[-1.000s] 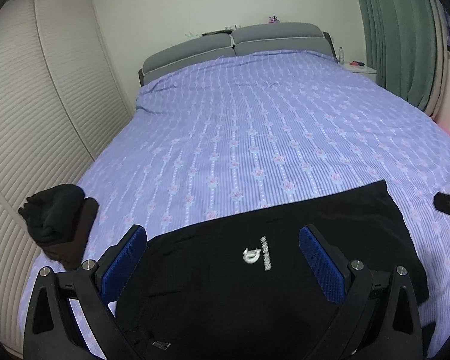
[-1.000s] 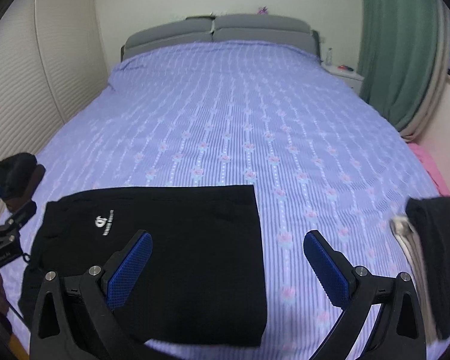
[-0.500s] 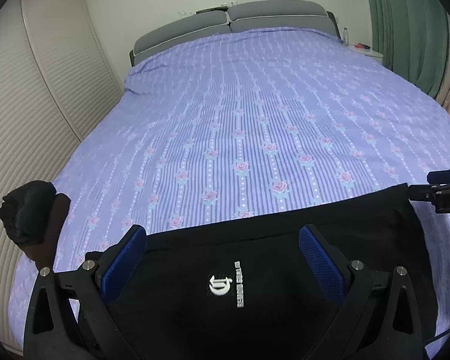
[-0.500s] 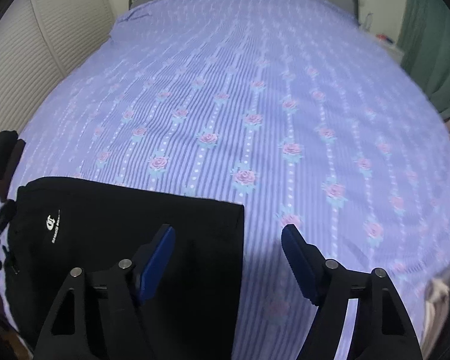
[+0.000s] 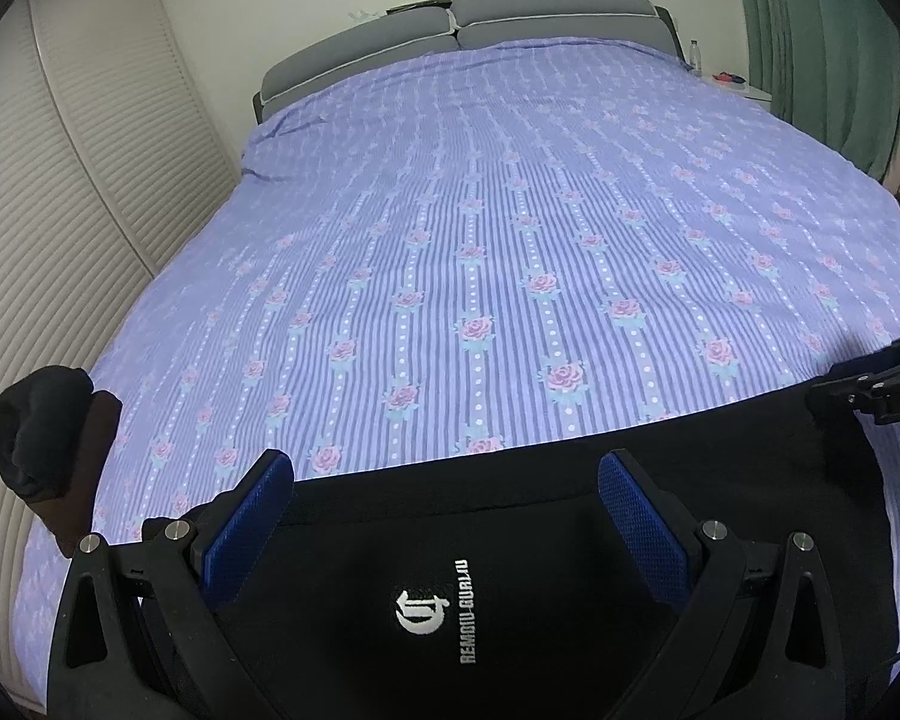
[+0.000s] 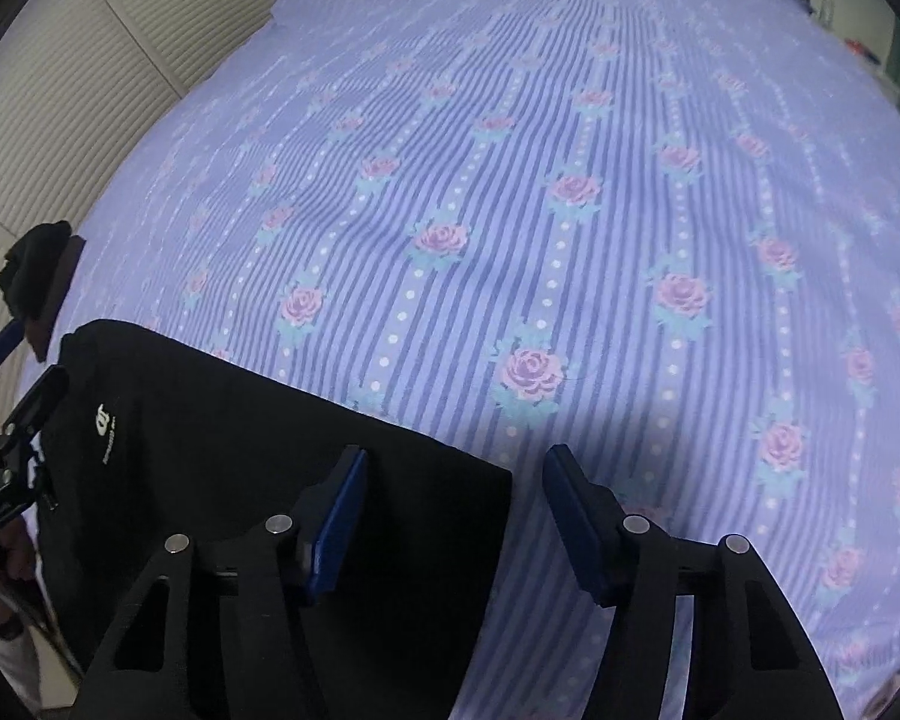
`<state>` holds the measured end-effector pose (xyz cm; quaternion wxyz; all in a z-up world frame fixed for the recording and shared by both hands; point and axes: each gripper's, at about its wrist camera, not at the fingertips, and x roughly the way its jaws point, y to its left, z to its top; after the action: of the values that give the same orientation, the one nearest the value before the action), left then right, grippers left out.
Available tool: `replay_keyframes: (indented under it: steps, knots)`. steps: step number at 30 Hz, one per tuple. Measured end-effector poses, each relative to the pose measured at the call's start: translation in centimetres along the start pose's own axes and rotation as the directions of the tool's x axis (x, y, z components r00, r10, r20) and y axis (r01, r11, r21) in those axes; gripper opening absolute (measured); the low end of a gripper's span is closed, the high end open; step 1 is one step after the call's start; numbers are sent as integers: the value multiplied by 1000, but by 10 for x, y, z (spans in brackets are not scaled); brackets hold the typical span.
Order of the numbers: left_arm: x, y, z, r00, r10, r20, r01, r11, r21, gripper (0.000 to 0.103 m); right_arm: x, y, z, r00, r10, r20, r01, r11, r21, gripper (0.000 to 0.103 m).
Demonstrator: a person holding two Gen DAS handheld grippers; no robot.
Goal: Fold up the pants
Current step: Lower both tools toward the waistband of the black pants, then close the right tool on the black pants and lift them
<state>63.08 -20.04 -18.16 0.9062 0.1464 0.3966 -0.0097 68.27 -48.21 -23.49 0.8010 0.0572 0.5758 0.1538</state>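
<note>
Bed [image 5: 510,240] under lilac rose-striped cover; grey padded headboard [image 5: 462,30] behind; louvred white wardrobe doors [image 5: 60,210] left of bed; green curtain [image 5: 822,48] right.

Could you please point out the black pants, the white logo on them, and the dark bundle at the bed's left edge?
black pants [image 6: 228,450], right wrist view, flat fabric.
white logo [image 5: 421,611], left wrist view, emblem.
dark bundle [image 5: 36,426], left wrist view, rounded top.
</note>
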Motion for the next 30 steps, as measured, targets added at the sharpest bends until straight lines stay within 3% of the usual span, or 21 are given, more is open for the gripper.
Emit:
replay_keyframes:
  steps: [3,6,11,17,24,30]
  knots:
    - [4,4,1,1000,4,-4,-4,1000,-4,103,2,0,-1,999,48,-5,-48,999,-3,37]
    - [6,8,0,1000,10,-6,-10,1000,-5,103,7,6,-3,995,92,-32,-93,996,-16,11]
    - [8,22,-4,1000,25,-15,-25,1000,-3,103,4,20,-6,998,54,-24,-54,998,-39,7]
    - [7,59,-11,997,70,-15,-70,998,2,103,-20,51,-7,996,-90,21,91,993,-72,6]
    - [8,120,-22,992,125,-19,-124,992,24,103,-37,114,-5,971,-229,64,236,962,-139,6]
    - [12,167,-36,988,148,-45,-148,989,-10,103,-50,157,-5,948,-296,113,313,933,-180,6]
